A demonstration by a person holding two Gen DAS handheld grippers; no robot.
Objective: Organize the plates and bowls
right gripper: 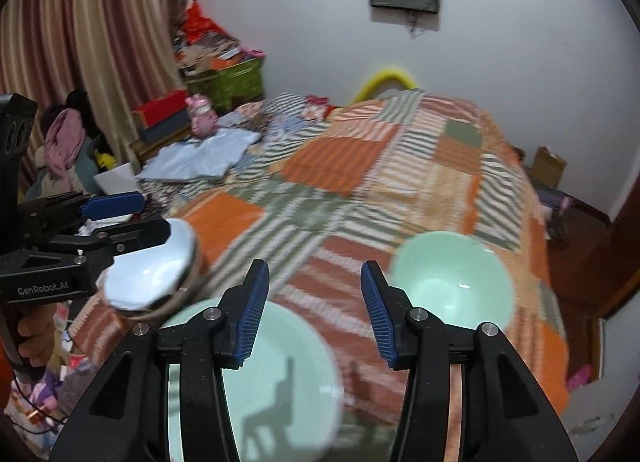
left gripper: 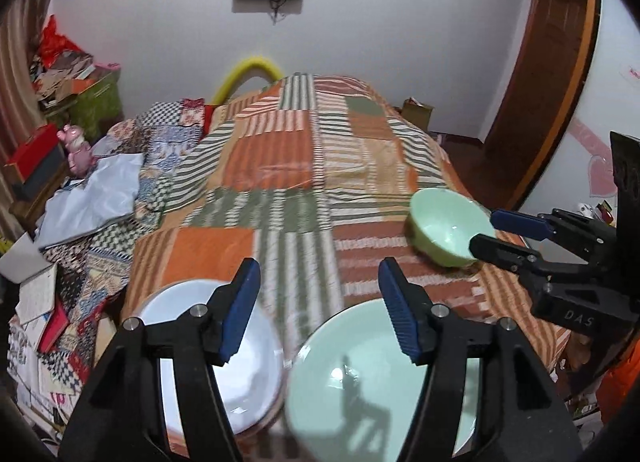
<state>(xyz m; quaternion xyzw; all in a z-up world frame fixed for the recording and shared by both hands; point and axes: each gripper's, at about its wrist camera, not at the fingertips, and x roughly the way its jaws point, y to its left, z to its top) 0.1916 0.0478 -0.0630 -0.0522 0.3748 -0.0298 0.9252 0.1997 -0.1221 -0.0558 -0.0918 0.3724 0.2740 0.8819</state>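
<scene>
A: Quick status, pls. Use the green plate (left gripper: 380,394) as ref.

B: Green plate sits at the near edge of the patchwork bedspread (left gripper: 280,166). White bowl (left gripper: 212,350) is just beside it on its left, rims close, can't tell if touching. Green bowl (left gripper: 444,226) is past the plate to its right, further up the bed, apart from it.

A: Grippers?

B: Left gripper (left gripper: 318,310) has its fingers part-open, nothing between them; hovers over the gap btw the white bowl and the plate. Right gripper (right gripper: 314,314) is likewise part-open and empty, above the plate w/ the green bowl beyond its right finger (right gripper: 380,322). In the left view the right gripper's tips are right next to the green bowl's rim; contact not clear.

A: Risks?

B: Main one imo: soft surface. Bedspread is rumpled, so dishes rock when nudged, and the green bowl already looks tilted. All three are near the bed's edges, so a bad push could send one off.

A: And the grab itself?

B: Glazed rims are slick, and a half-width opening may clip a rim instead of straddling it. Both tools work close together, so a collision over the plate is possible. Frames are blurry too, so depth is hard to judge.
</scene>
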